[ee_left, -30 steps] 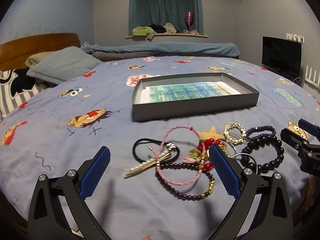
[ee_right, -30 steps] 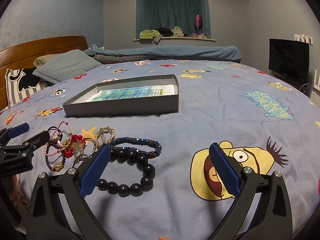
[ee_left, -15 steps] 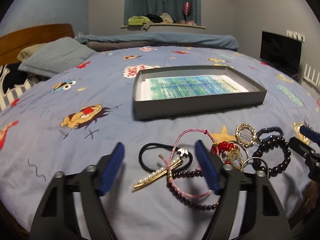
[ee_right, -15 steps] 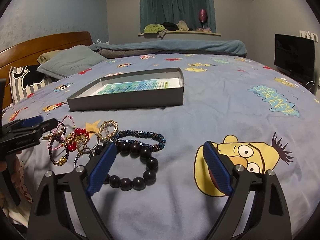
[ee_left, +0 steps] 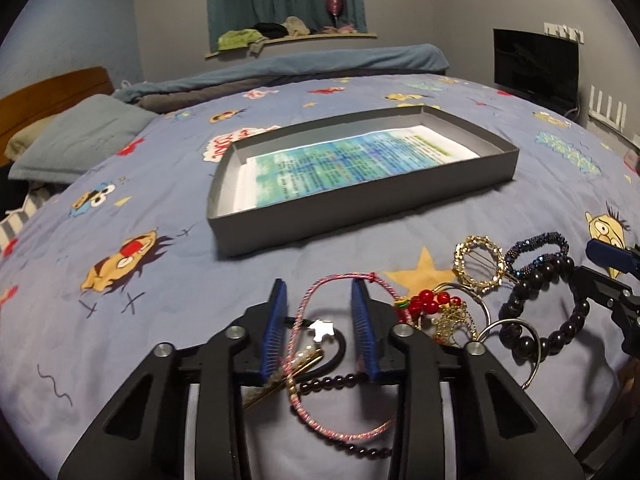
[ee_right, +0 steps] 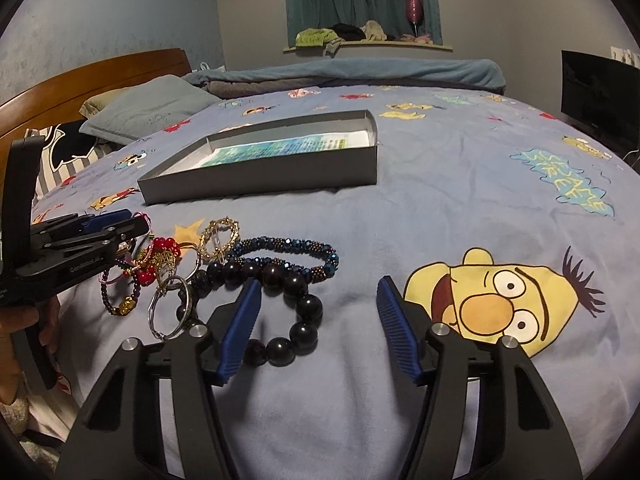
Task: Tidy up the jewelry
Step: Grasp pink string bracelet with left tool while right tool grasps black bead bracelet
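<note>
A heap of jewelry lies on the blue cartoon bedsheet in front of a shallow grey box. My left gripper straddles a pink cord bracelet, a black hair tie and a pearl clip. Its jaws are closing, and the pads stand clear of these pieces. My right gripper hangs over the big black bead bracelet. Its jaws are closing too, with part of that bracelet between them, untouched. A blue bead bracelet and a gold ring brooch lie just beyond.
Red beads, a silver ring and a dark small-bead bracelet crowd the heap. Pillows and a wooden headboard are at the left, a folded blanket at the back, a TV at the right.
Both grippers' jaws have narrowed. The left gripper moved forward over the heap, so the pink cord and hair tie now lie between its fingers. The right gripper has barely shifted.
</note>
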### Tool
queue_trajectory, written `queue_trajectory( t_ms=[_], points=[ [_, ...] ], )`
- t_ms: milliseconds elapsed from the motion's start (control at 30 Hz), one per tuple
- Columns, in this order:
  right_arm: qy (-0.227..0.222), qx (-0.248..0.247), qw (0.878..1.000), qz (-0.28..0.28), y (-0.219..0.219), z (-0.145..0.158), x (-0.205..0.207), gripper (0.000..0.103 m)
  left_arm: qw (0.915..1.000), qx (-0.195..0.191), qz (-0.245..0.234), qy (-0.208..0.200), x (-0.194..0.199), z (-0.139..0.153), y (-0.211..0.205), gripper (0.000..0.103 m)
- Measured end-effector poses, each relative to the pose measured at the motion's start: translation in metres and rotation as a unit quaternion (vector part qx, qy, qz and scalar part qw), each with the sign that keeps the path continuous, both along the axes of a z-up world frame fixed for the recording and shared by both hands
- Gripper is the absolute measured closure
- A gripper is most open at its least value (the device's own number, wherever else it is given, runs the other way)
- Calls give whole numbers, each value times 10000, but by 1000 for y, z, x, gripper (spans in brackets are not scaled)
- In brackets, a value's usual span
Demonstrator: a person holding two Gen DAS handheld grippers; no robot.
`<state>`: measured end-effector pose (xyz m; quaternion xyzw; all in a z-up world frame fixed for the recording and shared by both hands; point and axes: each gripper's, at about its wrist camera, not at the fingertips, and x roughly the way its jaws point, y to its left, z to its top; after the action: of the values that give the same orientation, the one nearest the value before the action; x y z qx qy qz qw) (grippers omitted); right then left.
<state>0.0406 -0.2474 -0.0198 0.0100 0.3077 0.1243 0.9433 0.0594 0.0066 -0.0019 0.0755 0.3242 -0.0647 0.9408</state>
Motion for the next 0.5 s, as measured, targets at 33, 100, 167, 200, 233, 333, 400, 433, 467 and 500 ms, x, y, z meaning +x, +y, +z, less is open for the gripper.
queue_trajectory(
  t_ms=[33, 100, 167, 200, 233, 333, 400, 433, 467, 500],
  points=[
    [25, -12, 10000, 6, 1, -1, 1, 48, 10000, -8, 3, 10, 1, 0, -1, 76],
    [59, -16, 10000, 37, 1, -2, 1, 53, 10000, -51, 8, 5, 1, -1, 0, 83],
    [72, -46, 9999, 69, 2, -3, 0, 54, 9999, -115, 0, -23, 1, 1, 2, 84],
    [88, -52, 9999, 95, 3, -4, 0, 55, 9999, -126, 0, -35, 1, 1, 2, 85],
    [112, -52, 9998, 123, 4, -5, 1, 57, 9999, -142, -4, -44, 1, 1, 3, 87],
    [196, -67, 9996, 203, 7, -8, 2, 63, 9998, -221, -16, -16, 1, -1, 4, 89],
    [258, -86, 9993, 257, 9, -11, 2, 68, 9995, -318, -24, 23, 1, -2, 7, 91],
    [290, -81, 9992, 270, 10, -12, 3, 73, 9994, -351, -28, 39, 0, -2, 7, 93],
    [339, -83, 9990, 274, 10, -13, 4, 75, 9993, -365, -28, 40, 0, -2, 7, 93],
    [351, -83, 9990, 273, 9, -14, 4, 76, 9993, -384, -31, 36, -1, -2, 8, 93]
  ],
)
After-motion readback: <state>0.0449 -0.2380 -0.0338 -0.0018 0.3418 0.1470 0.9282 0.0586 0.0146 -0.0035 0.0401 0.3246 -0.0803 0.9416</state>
